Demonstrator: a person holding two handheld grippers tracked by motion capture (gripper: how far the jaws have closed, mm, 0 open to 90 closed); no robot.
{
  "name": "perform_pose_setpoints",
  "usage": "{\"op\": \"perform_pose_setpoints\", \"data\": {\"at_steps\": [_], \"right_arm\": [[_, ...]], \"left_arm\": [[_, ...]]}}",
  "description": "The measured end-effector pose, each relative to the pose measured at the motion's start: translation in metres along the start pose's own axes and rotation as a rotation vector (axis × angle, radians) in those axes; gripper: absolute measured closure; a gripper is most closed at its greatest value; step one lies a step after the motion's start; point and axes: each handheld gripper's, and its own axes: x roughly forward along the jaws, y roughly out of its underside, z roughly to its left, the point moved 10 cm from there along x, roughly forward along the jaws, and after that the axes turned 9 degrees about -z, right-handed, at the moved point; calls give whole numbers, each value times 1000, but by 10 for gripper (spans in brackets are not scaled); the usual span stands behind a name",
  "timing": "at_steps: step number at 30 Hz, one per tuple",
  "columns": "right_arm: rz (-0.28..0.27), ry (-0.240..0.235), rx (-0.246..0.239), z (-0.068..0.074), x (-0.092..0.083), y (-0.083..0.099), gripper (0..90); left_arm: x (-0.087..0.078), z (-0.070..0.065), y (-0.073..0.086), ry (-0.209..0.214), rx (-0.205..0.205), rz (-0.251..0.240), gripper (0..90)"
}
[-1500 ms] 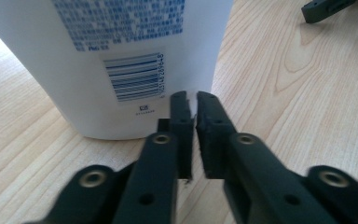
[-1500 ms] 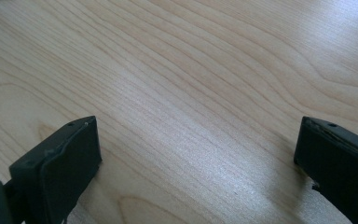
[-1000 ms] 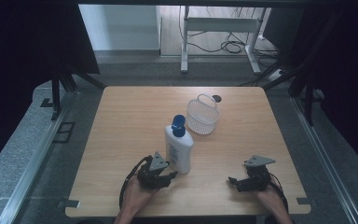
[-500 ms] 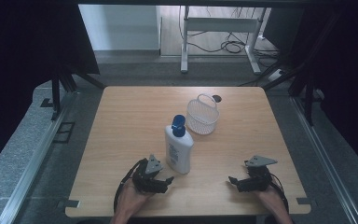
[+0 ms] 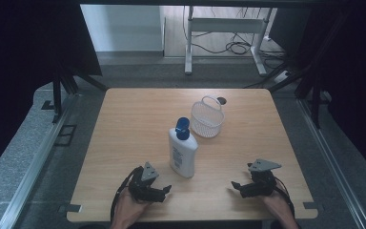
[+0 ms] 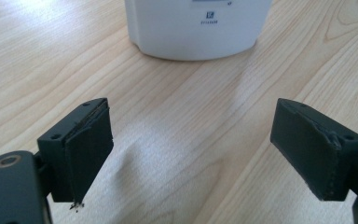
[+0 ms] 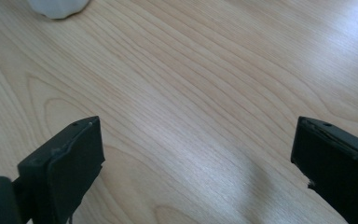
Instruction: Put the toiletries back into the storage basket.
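Note:
A white bottle [image 5: 183, 151] with a blue cap stands upright in the middle of the wooden table [image 5: 124, 124]. My left gripper [image 5: 164, 190] lies low near the front edge, just left of and in front of the bottle. Its jaws have just been opening and stand wide apart with nothing between them. The left gripper view looks past that gripper [image 6: 191, 149] at the bottle's base [image 6: 196, 28] a short way ahead. My right gripper [image 5: 236, 186] rests open near the front right, and its own view [image 7: 196, 168] shows bare wood between its jaws, with the bottle's base [image 7: 58, 7] far off.
A white mesh basket [image 5: 207, 118] with a handle stands behind and right of the bottle. A small dark disc [image 5: 221, 100] lies by the far edge. Beyond the table are a metal stand [image 5: 219, 28] and floor cables [image 5: 238, 47].
The left gripper let go of the bottle, opened wide and drew back toward the front edge. The bottle stayed upright in place. The right gripper kept still.

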Motion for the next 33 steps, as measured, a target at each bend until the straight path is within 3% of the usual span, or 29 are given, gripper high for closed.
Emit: {"op": "perform_pose_setpoints", "data": {"at_steps": [6,14,24,33], "right_arm": [[-10,-14,-25,9,0,-9,8],[-11,-46,-16,20,1,-18,0],[-15,-73,-21,29,6,-28,0],[-64,-98,-43,39,10,-47,0]], "left_arm": [[-1,1,7,-8,-7,10,117],[5,3,20,-6,-17,33,115],[7,1,23,-13,0,29,116],[7,1,23,-13,-4,31,116]]}}
